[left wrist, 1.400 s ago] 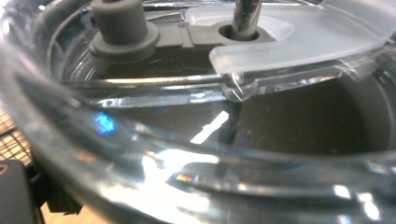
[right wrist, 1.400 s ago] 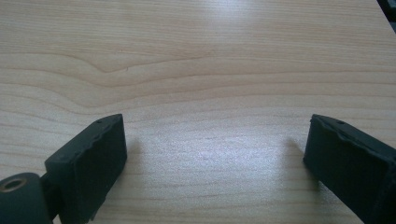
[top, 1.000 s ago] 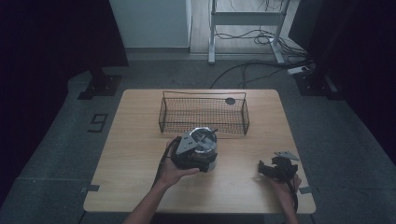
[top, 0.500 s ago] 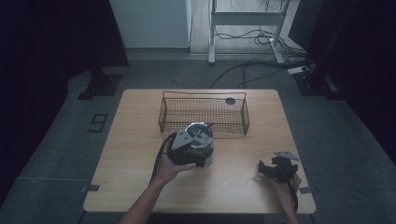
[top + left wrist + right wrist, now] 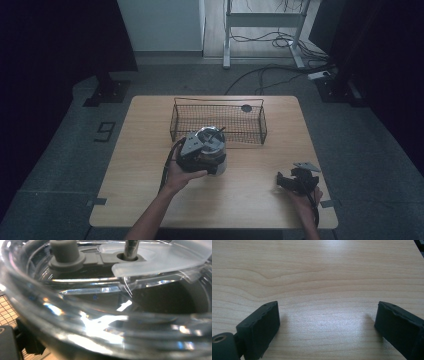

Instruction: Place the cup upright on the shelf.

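**A:** Start at your right gripper (image 5: 327, 322). In its own view your two black jaws stand wide apart, with nothing but bare wood grain between them. They sit low over the table (image 5: 150, 200).

**B:** And from above?

**A:** In the high view your right gripper (image 5: 296, 181) lies near the table's front right corner, your hand behind it, well apart from everything else.

**B:** Now the left one.

**A:** Your left gripper (image 5: 197, 152) is right up against a clear round container (image 5: 212, 145) near the middle of the table. Whether your jaws are clamped on it or merely pressed against it, I cannot tell: the grey plate and your hand (image 5: 182, 172) cover them from above, and only one dark jaw corner shows at the lower left of the left gripper view.

**B:** What does that view give you, then?

**A:** The clear round container (image 5: 105, 322), very close. You are looking across its curved transparent wall at a grey insert with a raised stub (image 5: 65, 251) and a metal shaft (image 5: 130, 248) passing through a hole, under a frosted plastic flap.

**B:** And where is the container in relation to the rest?

**A:** It is just in front of the wire basket (image 5: 175, 117), close to the basket's near wall. A small dark disc (image 5: 246, 108) lies at the basket's far right end. At the left edge of your left gripper view a bit of that wire mesh shows.
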Motion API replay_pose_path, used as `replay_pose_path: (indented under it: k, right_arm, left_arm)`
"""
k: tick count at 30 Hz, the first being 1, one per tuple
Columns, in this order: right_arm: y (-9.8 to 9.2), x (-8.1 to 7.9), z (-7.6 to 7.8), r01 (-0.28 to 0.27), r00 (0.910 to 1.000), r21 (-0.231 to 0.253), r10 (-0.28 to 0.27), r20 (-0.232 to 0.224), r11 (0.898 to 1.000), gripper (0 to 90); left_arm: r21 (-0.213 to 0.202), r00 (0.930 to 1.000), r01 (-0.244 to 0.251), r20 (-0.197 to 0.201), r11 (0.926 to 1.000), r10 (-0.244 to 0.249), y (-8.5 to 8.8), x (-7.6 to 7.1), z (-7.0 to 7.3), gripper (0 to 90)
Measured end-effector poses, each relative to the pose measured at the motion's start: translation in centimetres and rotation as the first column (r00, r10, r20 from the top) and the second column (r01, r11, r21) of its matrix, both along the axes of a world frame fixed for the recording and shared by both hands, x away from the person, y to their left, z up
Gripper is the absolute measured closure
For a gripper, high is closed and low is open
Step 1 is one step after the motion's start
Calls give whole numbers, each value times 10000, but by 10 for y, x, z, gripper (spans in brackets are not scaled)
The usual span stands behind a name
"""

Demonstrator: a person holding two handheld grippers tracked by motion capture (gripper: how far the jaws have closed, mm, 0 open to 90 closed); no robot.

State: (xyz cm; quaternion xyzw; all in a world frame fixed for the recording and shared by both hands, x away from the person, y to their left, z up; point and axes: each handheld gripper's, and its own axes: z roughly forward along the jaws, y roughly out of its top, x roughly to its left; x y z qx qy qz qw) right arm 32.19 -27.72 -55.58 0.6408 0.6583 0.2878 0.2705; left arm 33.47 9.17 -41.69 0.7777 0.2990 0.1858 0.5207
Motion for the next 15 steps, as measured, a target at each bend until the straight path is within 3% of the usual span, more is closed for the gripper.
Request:
replay_pose_path:
  k: [15]
  right_arm:
    - [0,0,0,-2,10000,1,2,4,10000,56]
  left_arm:
    - [-76,9997,-253,0,9997,253,8,9,5,41]
